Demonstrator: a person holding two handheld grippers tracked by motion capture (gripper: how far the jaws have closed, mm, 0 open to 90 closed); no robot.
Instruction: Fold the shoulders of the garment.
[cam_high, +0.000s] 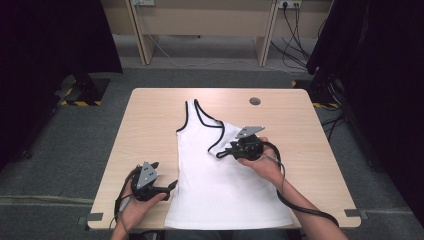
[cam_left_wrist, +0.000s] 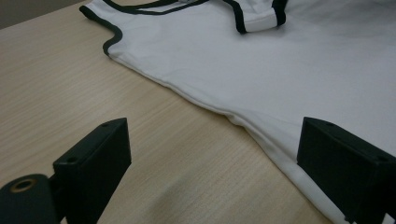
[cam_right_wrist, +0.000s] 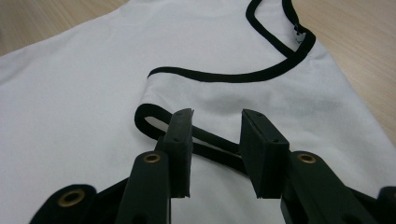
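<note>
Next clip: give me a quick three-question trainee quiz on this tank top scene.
1. True or false: the right gripper is clamped tight on the folded shoulder strap.
2. Which edge of the white tank top does the left gripper sit at? A) the side seam at the person's left B) the neckline C) the far shoulder
3. Fill in: the tank top's neck and armholes are trimmed in ____.

Key
1. False: its jaws stand apart, with the strap lying on the shirt under the gap between them, not pinched.
2. A: its jaws are wide open, one over the bare table, one over the cloth.
3. Black.
</note>
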